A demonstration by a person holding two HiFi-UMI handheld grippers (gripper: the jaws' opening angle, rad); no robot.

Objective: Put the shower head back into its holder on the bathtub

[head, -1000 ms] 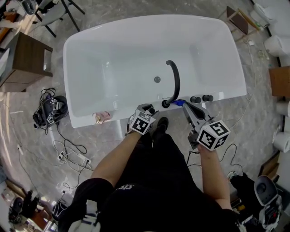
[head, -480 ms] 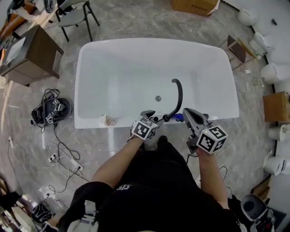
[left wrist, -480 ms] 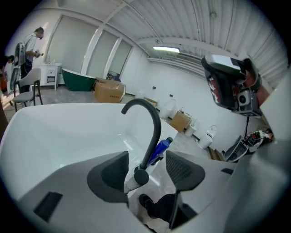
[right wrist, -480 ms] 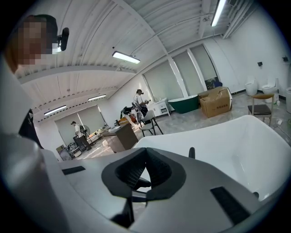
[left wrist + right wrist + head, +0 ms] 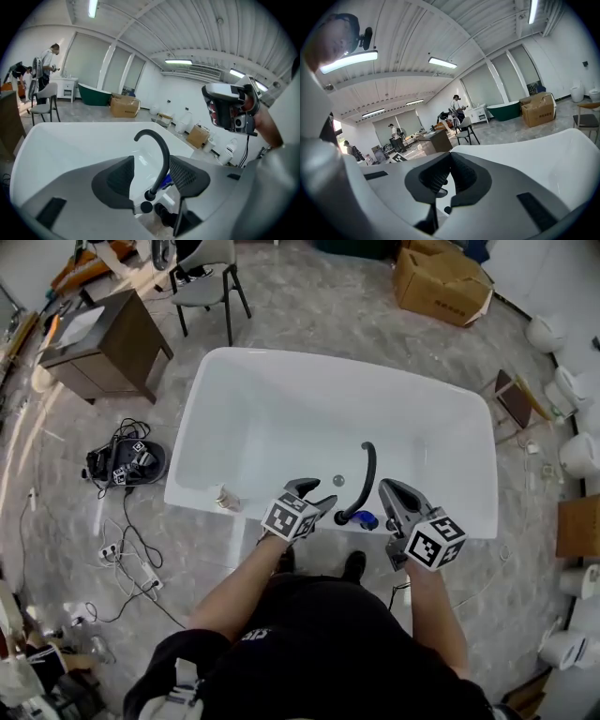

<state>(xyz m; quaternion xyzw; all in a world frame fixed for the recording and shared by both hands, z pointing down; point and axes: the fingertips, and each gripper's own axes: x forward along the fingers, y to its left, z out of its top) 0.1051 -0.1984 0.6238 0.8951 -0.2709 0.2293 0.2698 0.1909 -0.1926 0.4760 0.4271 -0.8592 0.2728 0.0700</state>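
Bathtub (image 5: 281, 423) on grey marble floor (image 5: 309, 306)

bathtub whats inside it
The bathtub shows only a round drain in its white floor; a black curved pipe arches over it from the near rim. The pipe covers the strip of floor beneath it.

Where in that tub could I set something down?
The floor of the bathtub is bare left of the drain, up to the end wall. The near rim is crowded: a black faucet, and a small object farther left.
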